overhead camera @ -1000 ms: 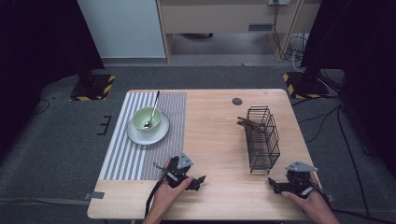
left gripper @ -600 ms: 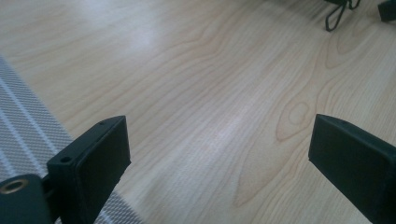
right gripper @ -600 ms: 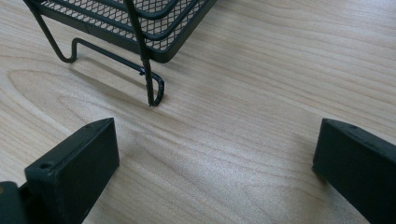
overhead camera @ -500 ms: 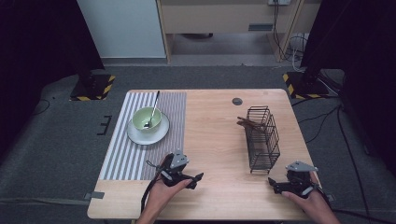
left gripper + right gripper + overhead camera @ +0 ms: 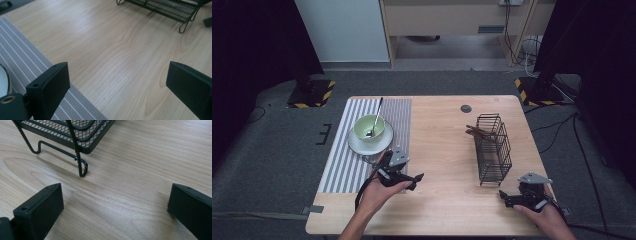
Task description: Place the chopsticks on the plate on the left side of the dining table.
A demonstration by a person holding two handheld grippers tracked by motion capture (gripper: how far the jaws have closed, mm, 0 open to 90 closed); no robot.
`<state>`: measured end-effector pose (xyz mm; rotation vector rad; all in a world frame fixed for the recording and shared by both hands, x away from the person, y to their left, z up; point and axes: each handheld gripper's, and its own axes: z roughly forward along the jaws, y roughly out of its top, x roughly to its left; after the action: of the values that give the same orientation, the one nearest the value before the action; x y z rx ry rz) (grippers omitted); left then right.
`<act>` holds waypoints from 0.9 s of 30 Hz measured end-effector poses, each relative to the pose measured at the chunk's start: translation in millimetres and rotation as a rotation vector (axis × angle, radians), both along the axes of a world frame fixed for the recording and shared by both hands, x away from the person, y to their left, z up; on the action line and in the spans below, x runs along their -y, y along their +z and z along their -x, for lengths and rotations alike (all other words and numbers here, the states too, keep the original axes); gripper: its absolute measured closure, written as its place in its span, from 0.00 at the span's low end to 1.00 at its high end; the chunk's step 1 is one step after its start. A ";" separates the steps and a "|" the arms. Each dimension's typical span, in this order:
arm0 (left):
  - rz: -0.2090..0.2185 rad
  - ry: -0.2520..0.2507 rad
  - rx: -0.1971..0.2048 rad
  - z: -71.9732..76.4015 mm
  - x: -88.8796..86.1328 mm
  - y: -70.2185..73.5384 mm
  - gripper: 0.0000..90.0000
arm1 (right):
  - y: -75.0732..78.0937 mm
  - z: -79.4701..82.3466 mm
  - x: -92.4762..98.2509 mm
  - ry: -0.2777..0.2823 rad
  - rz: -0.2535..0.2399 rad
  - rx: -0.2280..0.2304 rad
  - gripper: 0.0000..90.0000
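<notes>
Here, spoon (image 5: 375,121) in bowl (image 5: 366,128), sticks (image 5: 479,132) in basket (image 5: 493,150)

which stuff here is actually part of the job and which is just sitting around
In hand or nearest:
- left gripper, open, beside the grey striped placemat
- right gripper, open, near the black wire basket

Lying about:
- green bowl with a metal spoon on a white plate
- brown sticks in the basket

Left tool (image 5: 412,179) jaws wide apart, right tool (image 5: 507,197) likewise
</notes>
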<state>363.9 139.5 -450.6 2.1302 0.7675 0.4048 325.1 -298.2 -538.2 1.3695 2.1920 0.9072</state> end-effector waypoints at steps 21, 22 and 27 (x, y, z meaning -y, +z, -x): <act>-0.093 -0.040 -0.016 -50.6 65.7 16.5 0.09 | -0.1 0.8 0.0 0.000 0.001 0.001 0.00; -0.093 -0.040 -0.016 -50.6 65.7 16.5 0.09 | -0.1 0.8 0.0 0.000 0.001 0.001 0.00; -0.127 -0.066 -0.008 -54.0 79.6 20.9 0.08 | -0.1 0.7 0.0 0.001 0.001 0.002 0.00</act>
<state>417.9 59.9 -429.7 2.2704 0.6903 0.4203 324.4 -298.3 -538.3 1.3668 2.1917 0.9071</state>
